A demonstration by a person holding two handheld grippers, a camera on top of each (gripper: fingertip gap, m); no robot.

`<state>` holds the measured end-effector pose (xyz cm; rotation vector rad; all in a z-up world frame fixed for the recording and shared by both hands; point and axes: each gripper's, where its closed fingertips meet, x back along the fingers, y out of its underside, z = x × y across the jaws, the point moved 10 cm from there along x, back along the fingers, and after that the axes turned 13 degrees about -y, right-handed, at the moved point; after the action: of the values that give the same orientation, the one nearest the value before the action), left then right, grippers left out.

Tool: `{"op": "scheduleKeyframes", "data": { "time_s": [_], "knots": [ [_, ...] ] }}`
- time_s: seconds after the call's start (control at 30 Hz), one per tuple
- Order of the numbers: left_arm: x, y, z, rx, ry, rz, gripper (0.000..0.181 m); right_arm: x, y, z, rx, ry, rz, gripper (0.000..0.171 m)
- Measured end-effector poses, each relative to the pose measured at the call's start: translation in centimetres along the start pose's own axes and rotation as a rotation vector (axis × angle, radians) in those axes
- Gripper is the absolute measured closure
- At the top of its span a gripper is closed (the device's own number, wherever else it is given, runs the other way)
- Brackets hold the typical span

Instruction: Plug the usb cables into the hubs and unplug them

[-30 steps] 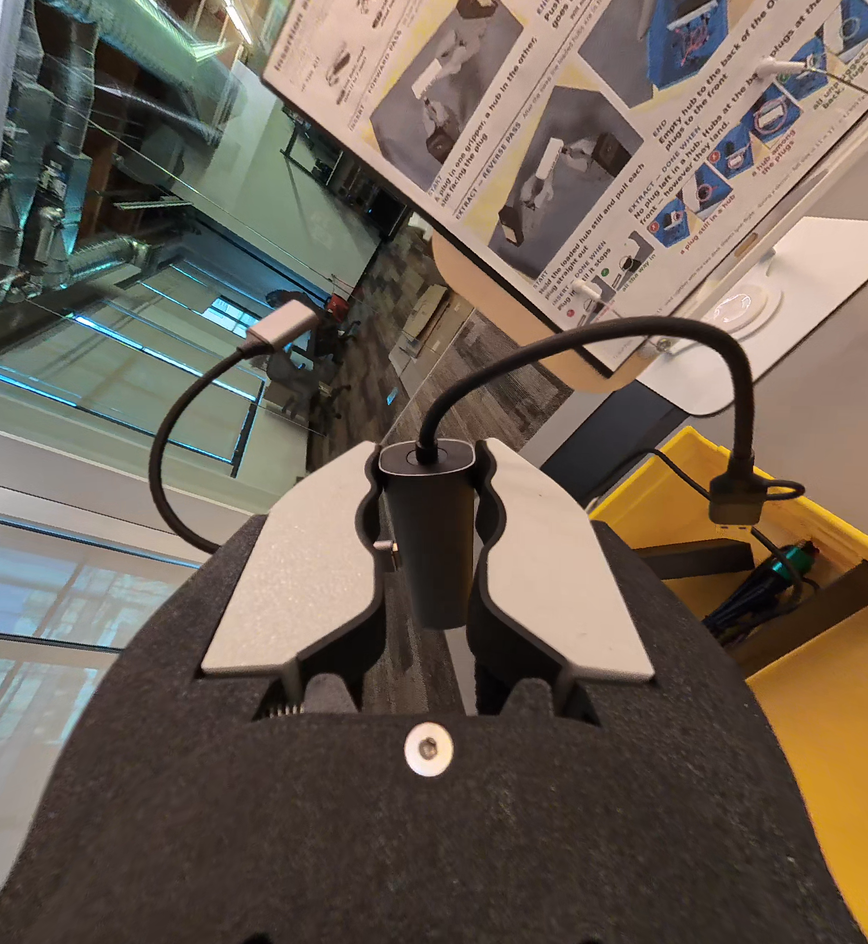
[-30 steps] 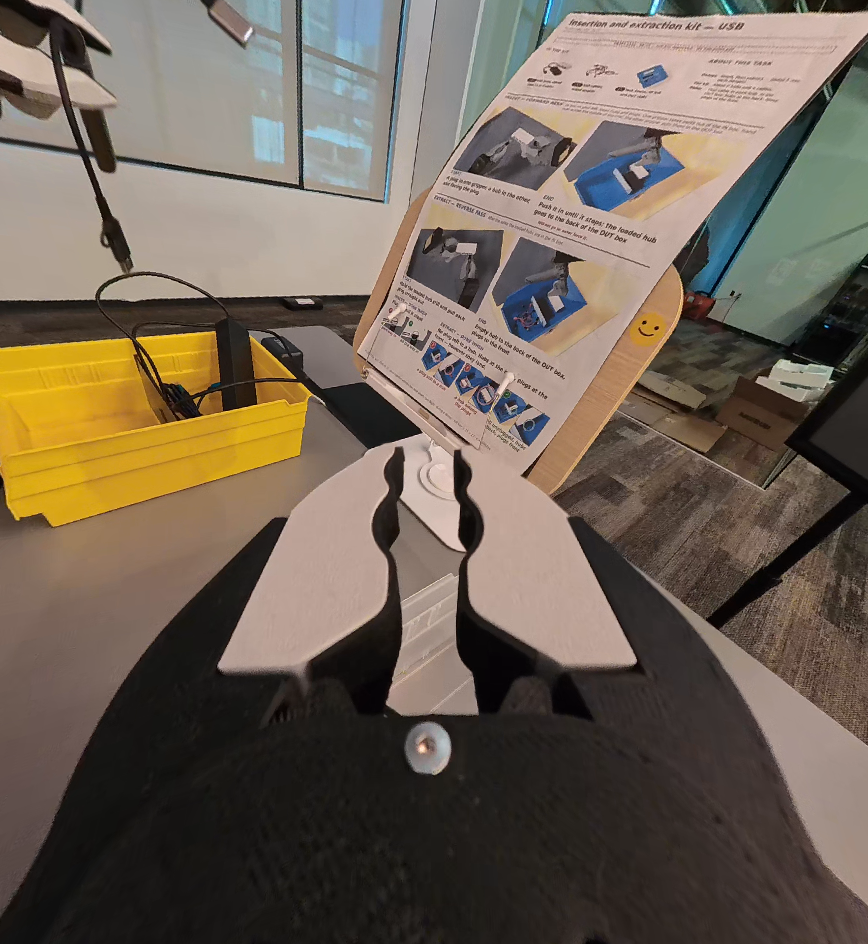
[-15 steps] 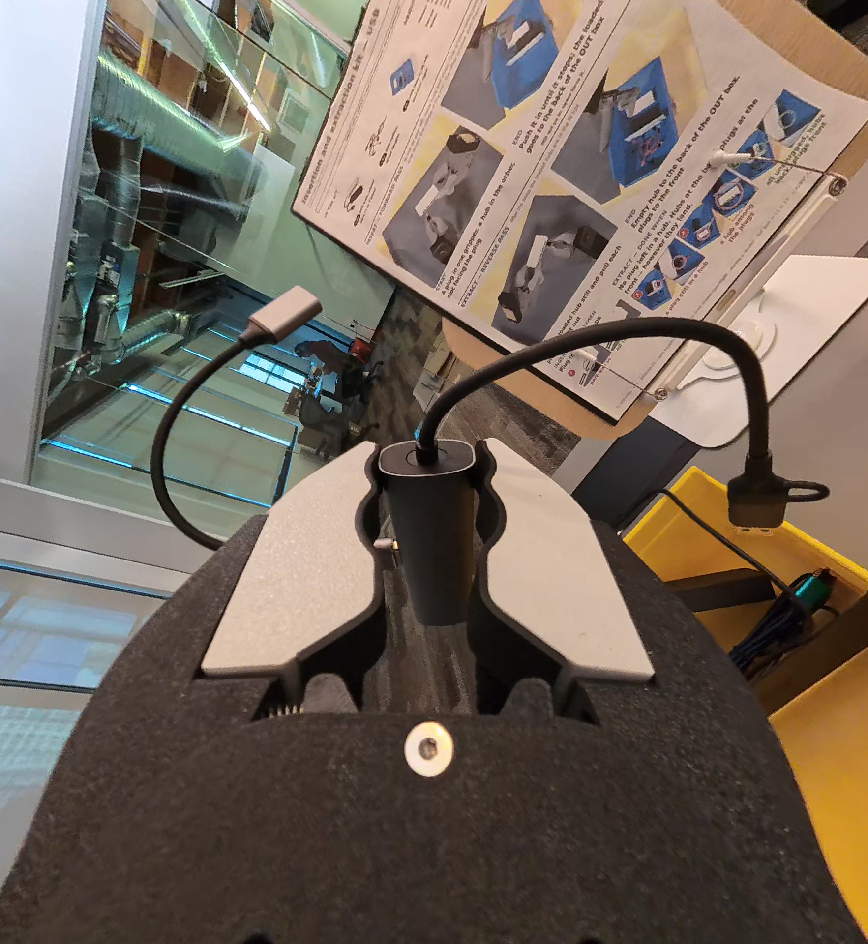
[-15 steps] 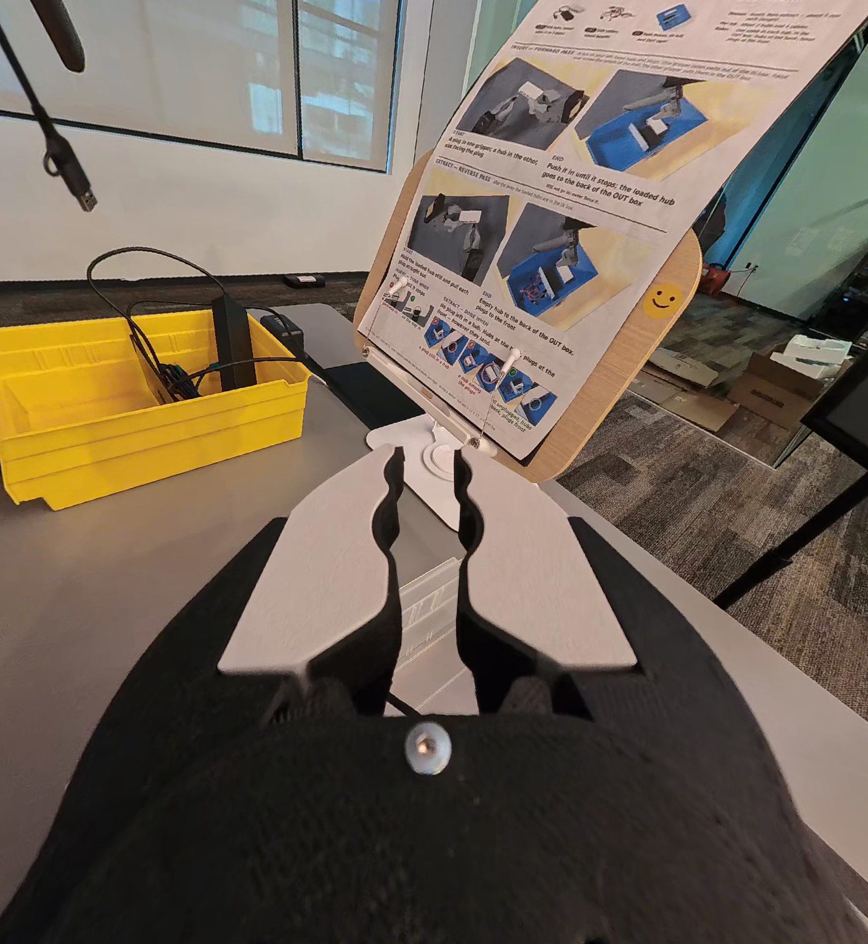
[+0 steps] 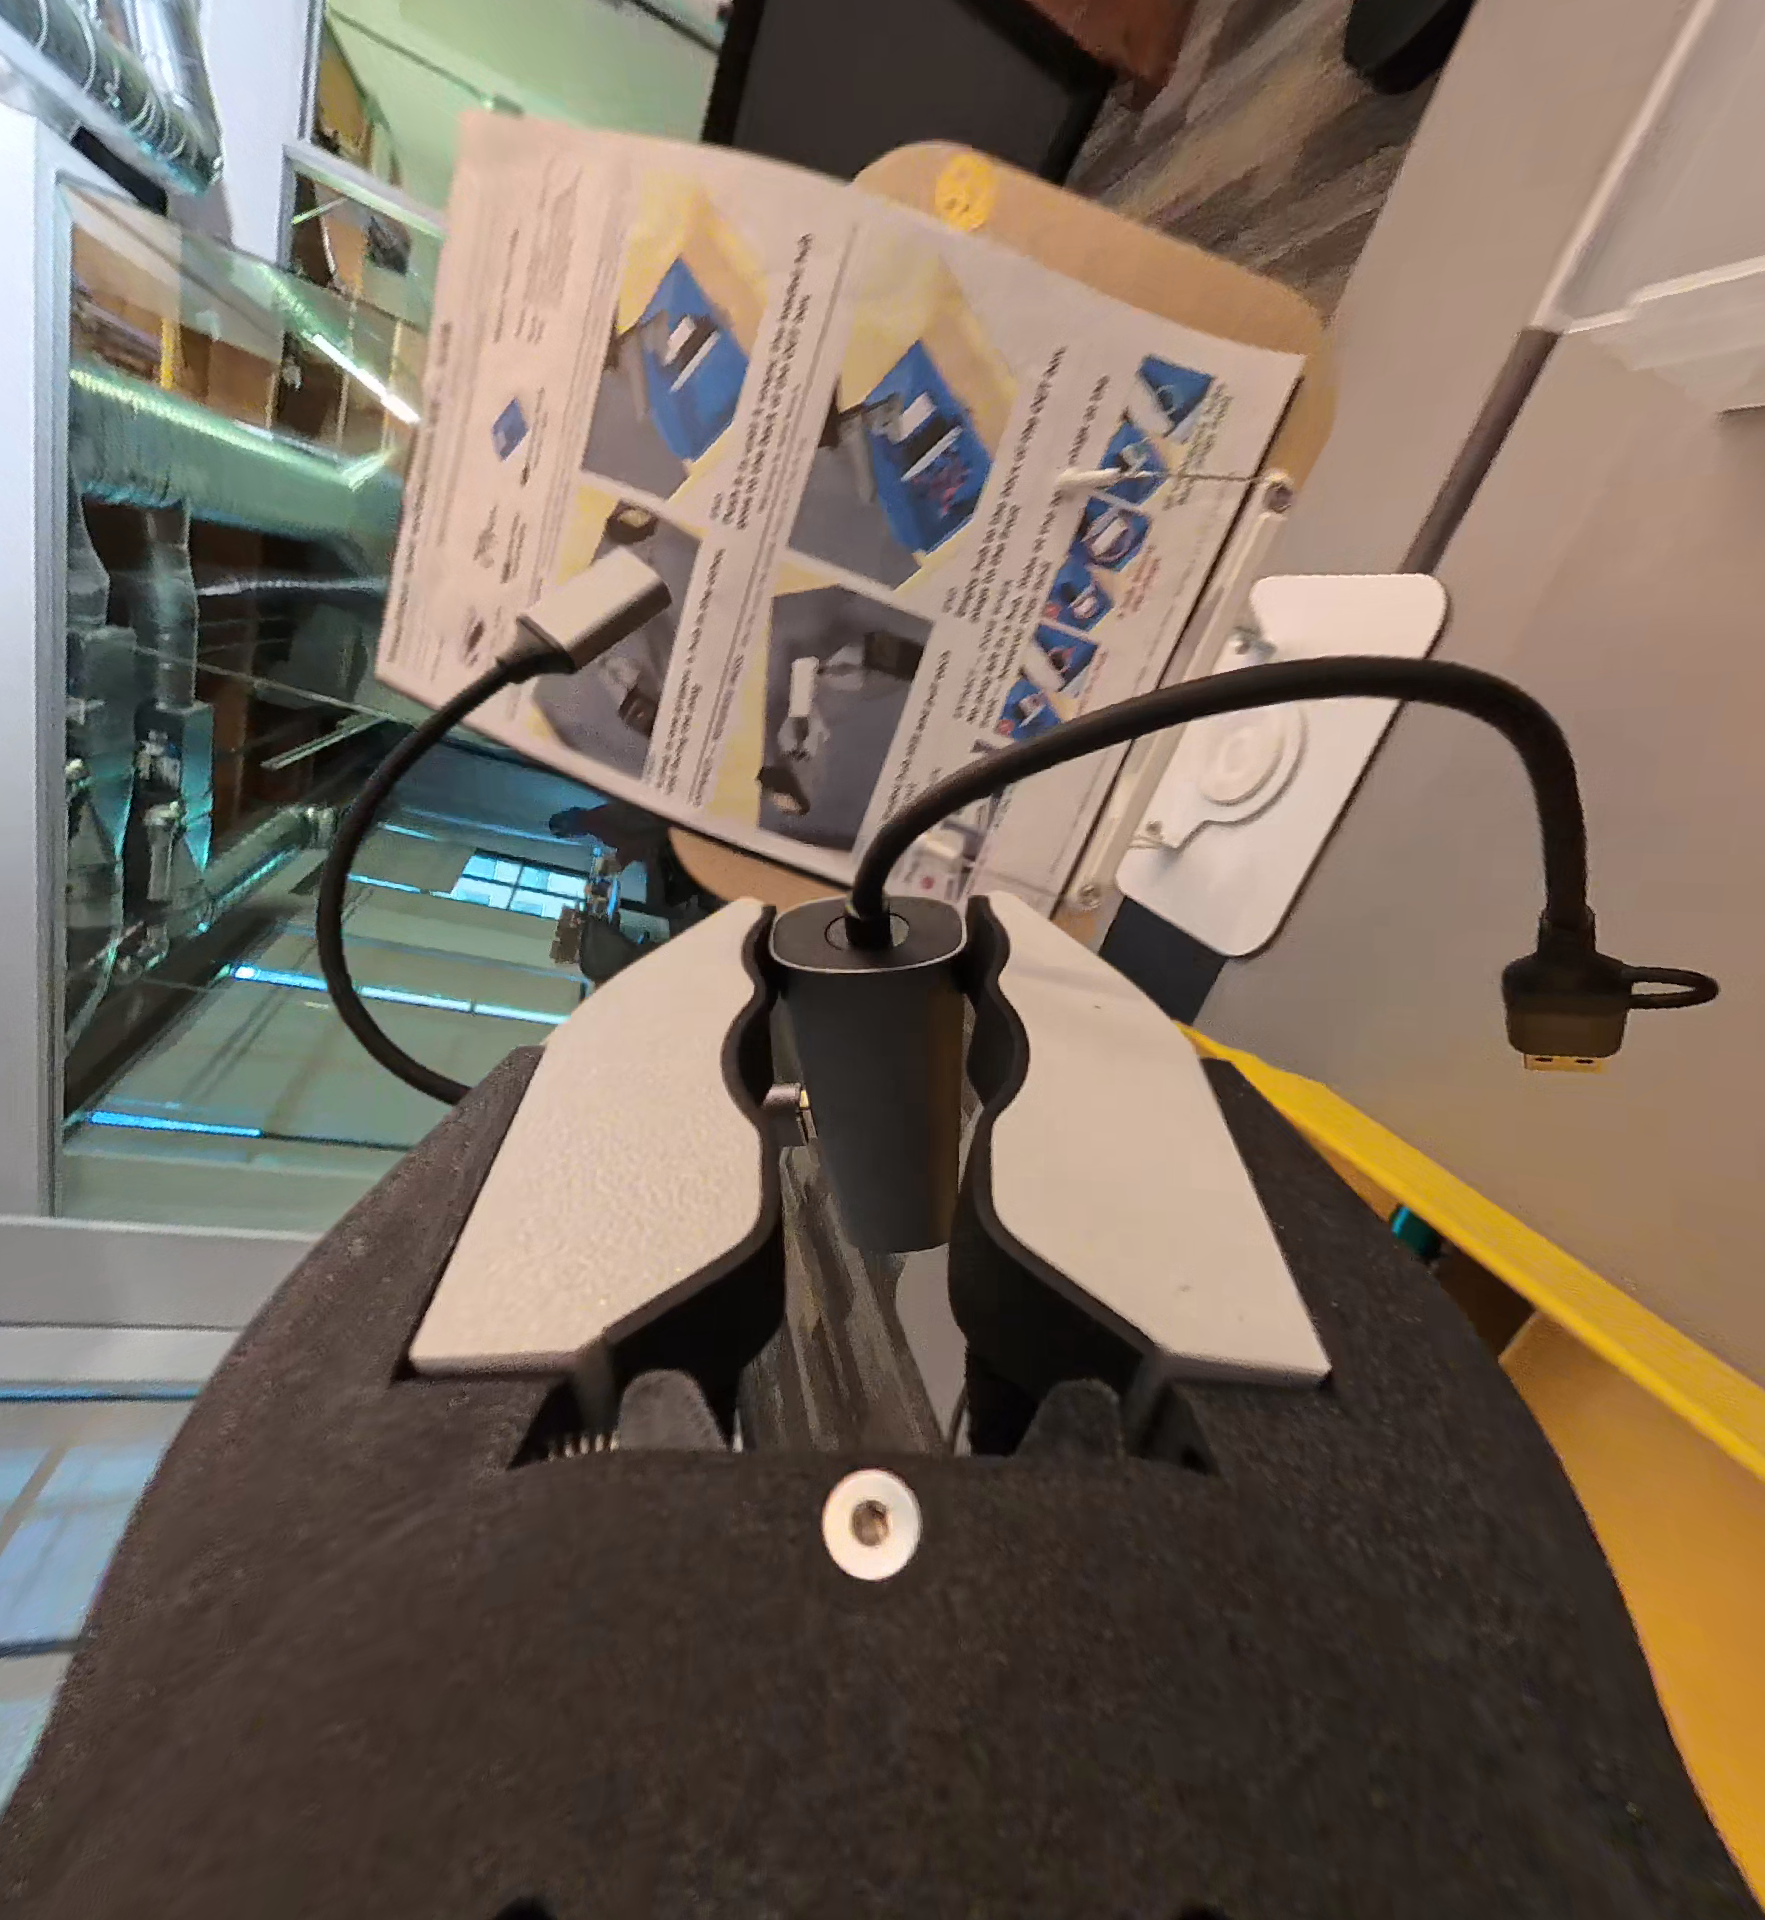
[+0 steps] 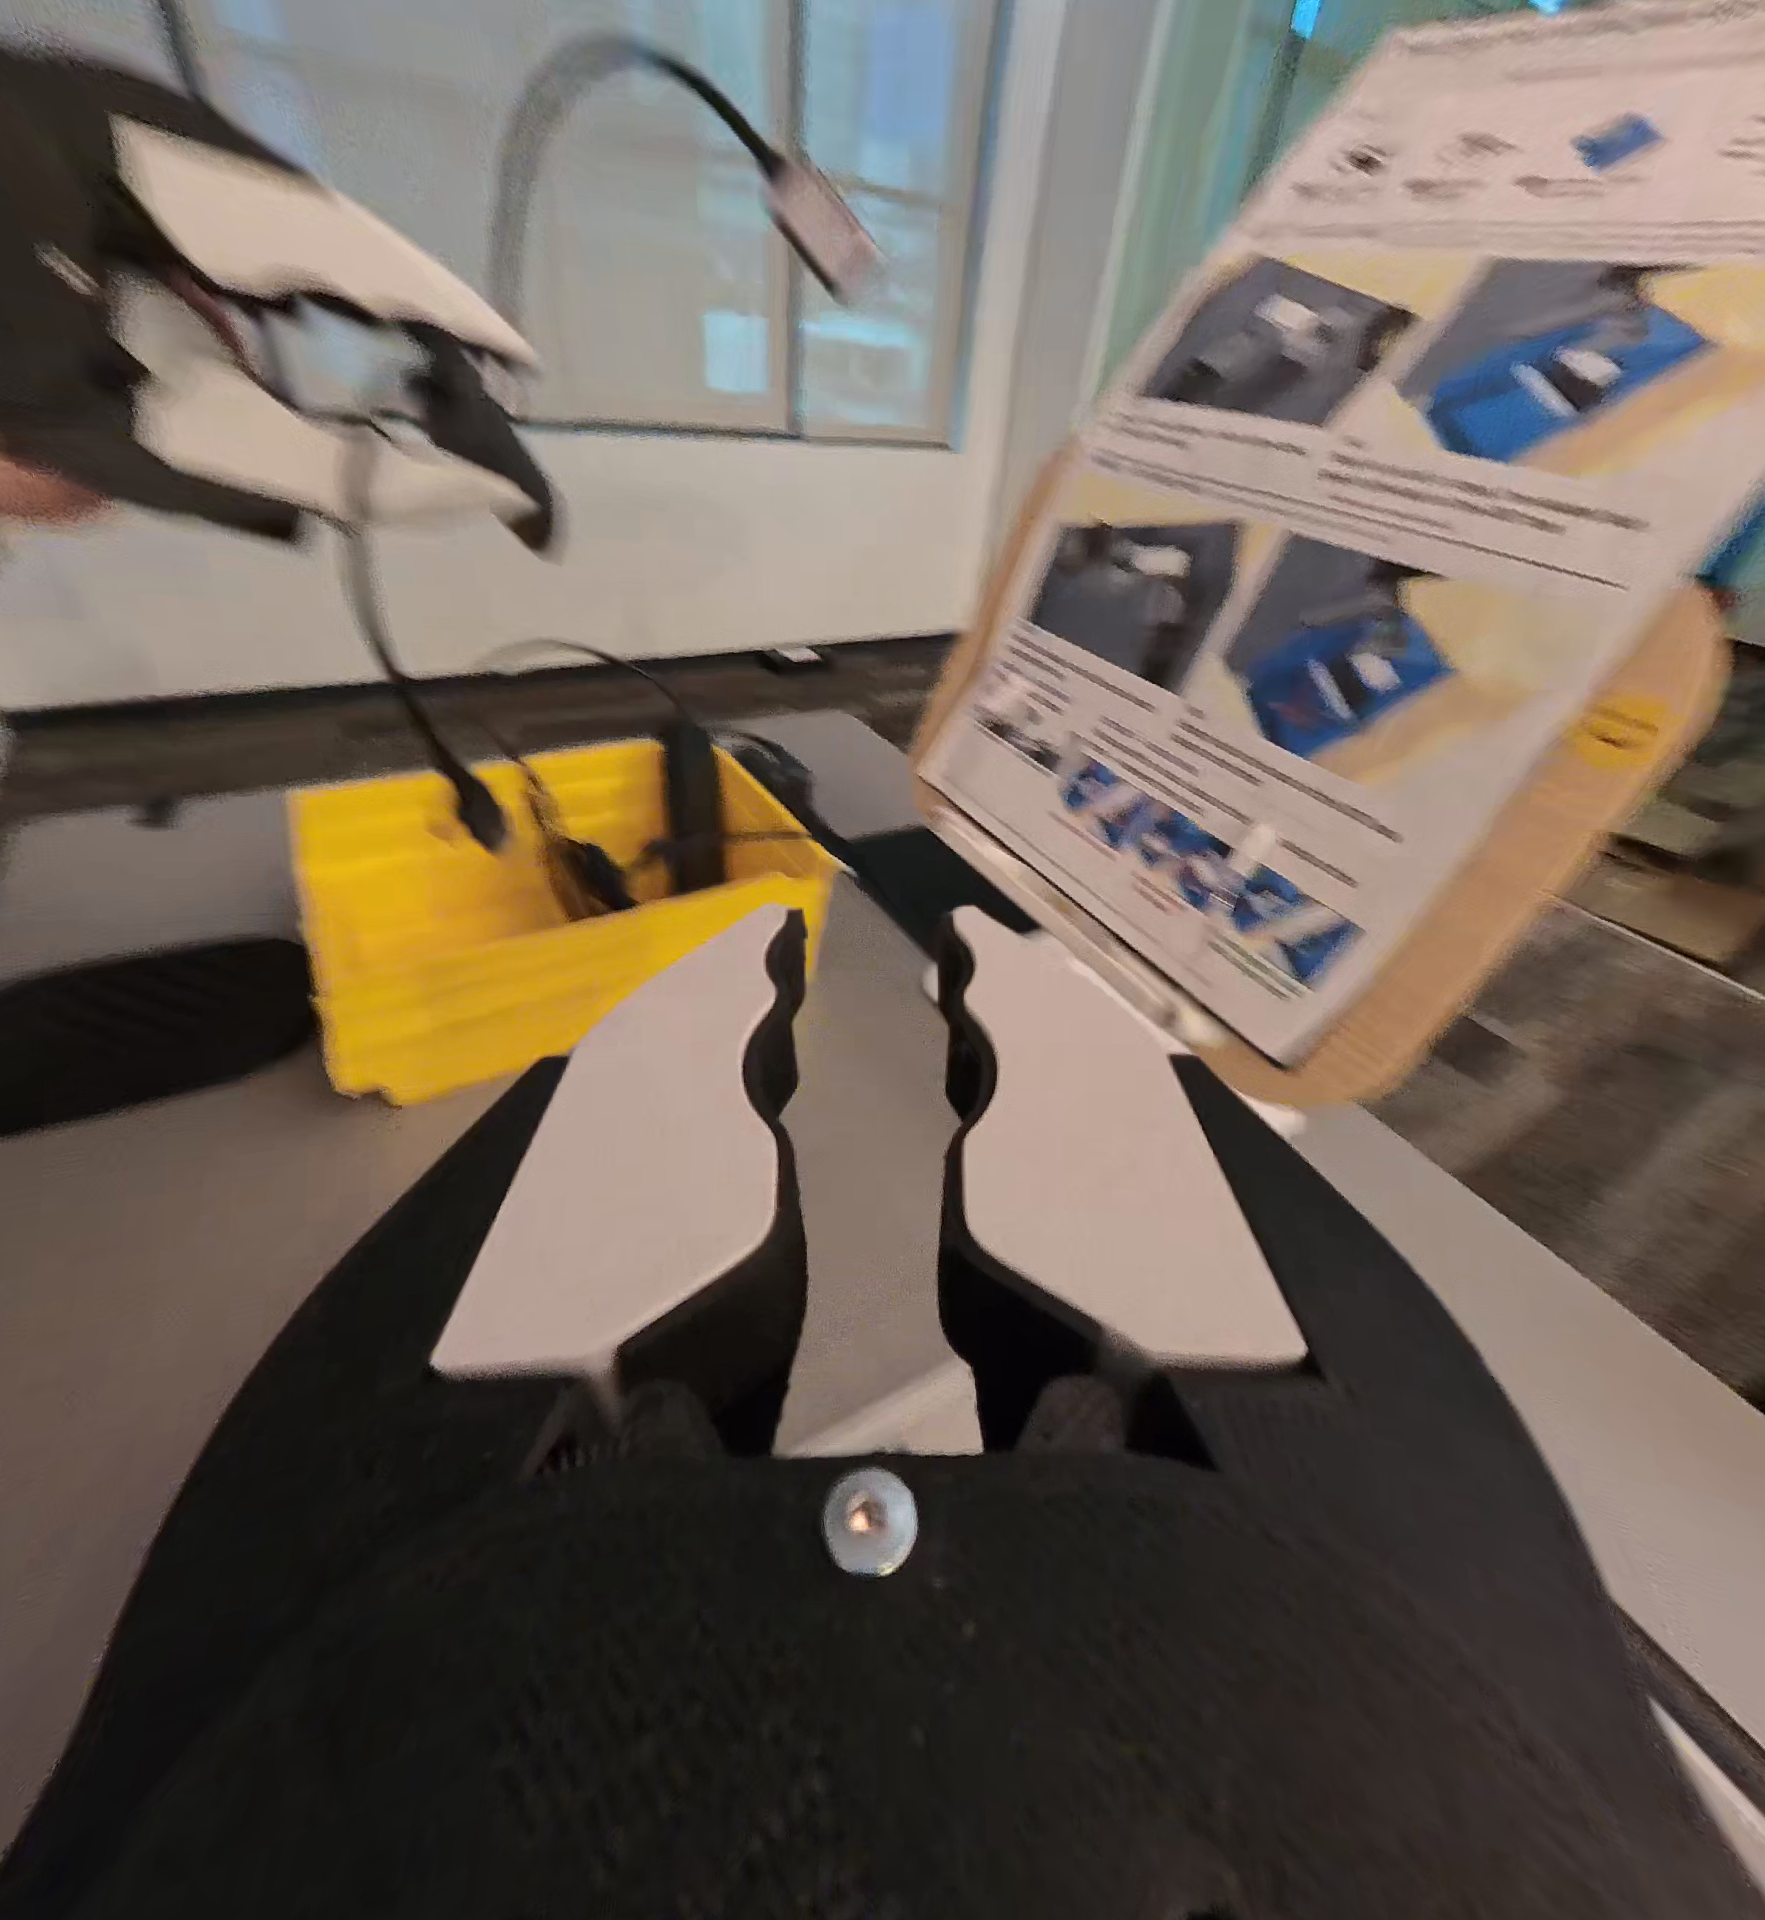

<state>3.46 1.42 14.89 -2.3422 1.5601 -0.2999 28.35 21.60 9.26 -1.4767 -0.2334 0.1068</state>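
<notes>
Left tongs (image 5: 865, 935) clamp my dark hub (image 5: 873, 1081) in the air, plugged cable (image 5: 379, 831) and pigtail plug (image 5: 1564, 1013) dangling; right tongs (image 6: 870, 971) empty, narrowly parted over the counter (image 6: 130, 1247). Risk: swinging leads snag the yellow bin (image 6: 504, 966).

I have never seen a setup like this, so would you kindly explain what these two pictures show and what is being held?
There is no robot arm here: a person carries a two-finger tool in each hand, and each tool has a camera looking along its fingers. In the left wrist view, the left tool is shut on a dark hub, whose short cable ends in a dangling plug. A second cable with a silver plug curls up beside it. In the right wrist view, the right tool is open and empty above a grey table. On it stand a yellow bin holding cables and an instruction sheet on a stand.
</notes>
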Motion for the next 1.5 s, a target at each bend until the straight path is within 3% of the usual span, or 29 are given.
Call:
{"op": "scheduleKeyframes", "data": {
  "time_s": [0.2, 0.53, 0.7, 1.0, 1.17, 1.5],
  "knots": [
    [-0.1, -2.9, 6.1, -0.072, 0.03, 0.065, 0.147, -4.8, -2.2, -5.9, -0.082, -0.297, 0.153, 0.135],
    [-0.7, -4.7, 14.0, -0.182, 0.055, 0.079, 0.148, -10.8, 2.0, -5.8, -0.238, -0.152, -0.17, 0.135],
    [-1.3, -4.2, 14.6, -0.171, 0.073, 0.079, 0.148, -10.9, 2.9, -4.6, -0.278, -0.099, -0.226, 0.136],
    [-0.4, -4.4, 14.9, -0.263, -0.01, 0.092, 0.148, -11.3, 3.2, -4.9, -0.39, -0.268, -0.223, 0.141],
    [-0.2, -4.3, 15.0, -0.23, 0.017, 0.093, 0.148, -11.0, 3.1, -5.1, -0.33, -0.248, -0.293, 0.154],
    [0.0, -4.2, 15.0, -0.232, 0.024, 0.073, 0.148, -11.5, 3.3, -5.1, -0.268, -0.288, -0.299, 0.153]
  ]
}}
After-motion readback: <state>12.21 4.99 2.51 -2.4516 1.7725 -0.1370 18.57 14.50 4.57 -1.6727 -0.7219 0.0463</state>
